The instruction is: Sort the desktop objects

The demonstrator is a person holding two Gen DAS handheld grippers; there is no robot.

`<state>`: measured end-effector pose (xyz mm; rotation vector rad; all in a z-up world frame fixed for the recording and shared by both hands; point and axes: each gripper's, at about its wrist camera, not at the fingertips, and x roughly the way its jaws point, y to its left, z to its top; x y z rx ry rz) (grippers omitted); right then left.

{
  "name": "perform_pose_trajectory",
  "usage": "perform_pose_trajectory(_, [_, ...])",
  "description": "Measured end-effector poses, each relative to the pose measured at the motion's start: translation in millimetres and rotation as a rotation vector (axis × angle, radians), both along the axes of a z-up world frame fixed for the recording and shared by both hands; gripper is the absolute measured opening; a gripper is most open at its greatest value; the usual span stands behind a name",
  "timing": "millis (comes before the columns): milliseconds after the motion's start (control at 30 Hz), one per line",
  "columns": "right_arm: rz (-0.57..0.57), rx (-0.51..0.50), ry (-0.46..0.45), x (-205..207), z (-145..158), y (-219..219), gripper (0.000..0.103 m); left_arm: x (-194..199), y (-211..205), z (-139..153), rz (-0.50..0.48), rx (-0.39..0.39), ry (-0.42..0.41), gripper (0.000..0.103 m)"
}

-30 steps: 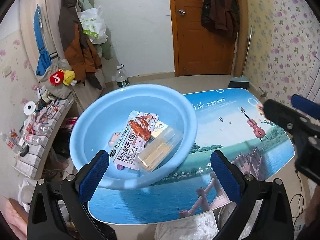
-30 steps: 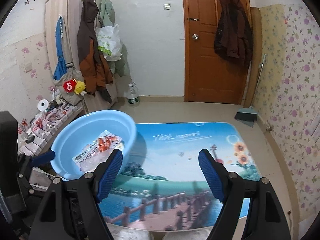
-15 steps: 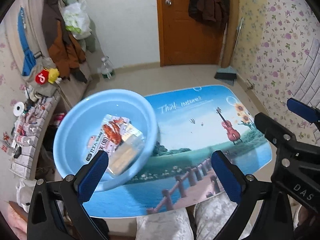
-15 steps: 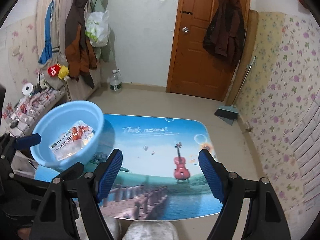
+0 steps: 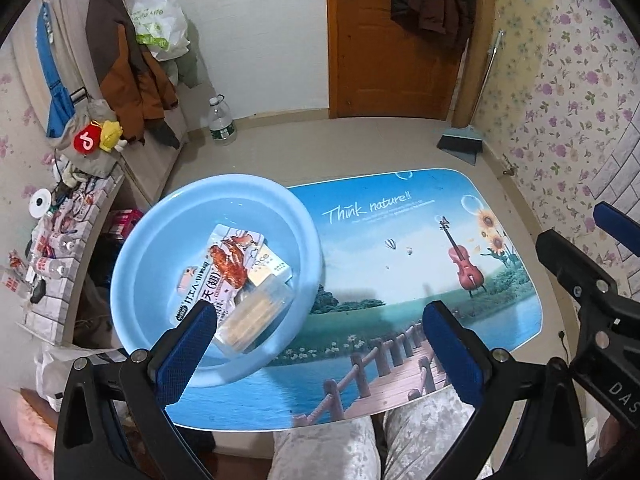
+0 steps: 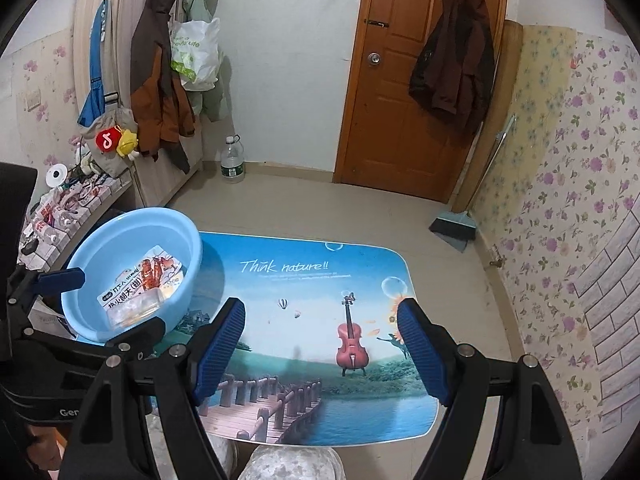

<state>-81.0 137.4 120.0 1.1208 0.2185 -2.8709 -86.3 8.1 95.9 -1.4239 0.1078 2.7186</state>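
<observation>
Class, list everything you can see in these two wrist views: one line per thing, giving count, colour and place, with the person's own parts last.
Table: one, printed blue landscape top, centre.
Basin: one, light blue, on the table's left end.
Snack packet: one, white and red, in the basin.
Clear box: one, holding pale sticks, in the basin beside the packet.
Water bottle: one, clear, on the floor by the far wall.
Door: one, brown wood, far wall.
Dark jacket: one, hanging on the door.
Broom: one, grey head, against the right wall.
Left gripper: one, black with blue pads, open, nothing held.
Right gripper: one, same colours, open, nothing held.
Person's knees: pale trousers, under the near table edge.
</observation>
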Motion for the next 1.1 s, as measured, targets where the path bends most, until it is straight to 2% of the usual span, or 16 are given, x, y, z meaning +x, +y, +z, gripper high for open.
perform_pose_trajectory(400, [-0.007, 0.019, 0.001, 0, -3, -9, 0.080, 6, 0, -2, -0.031, 0.015, 0.010, 0.103])
perform_pose_trajectory(633, [-0.013, -0.004, -0.001, 5, -8, -8, 0.080, 10, -3, -6, -0.019, 0.023, 0.027, 0.103])
perform_pose_trajectory(1100, [0.007, -0.129, 0.038, 20, -26, -12, 0.080, 35, -25, -17, 0.047, 0.074, 0.159, 0.103])
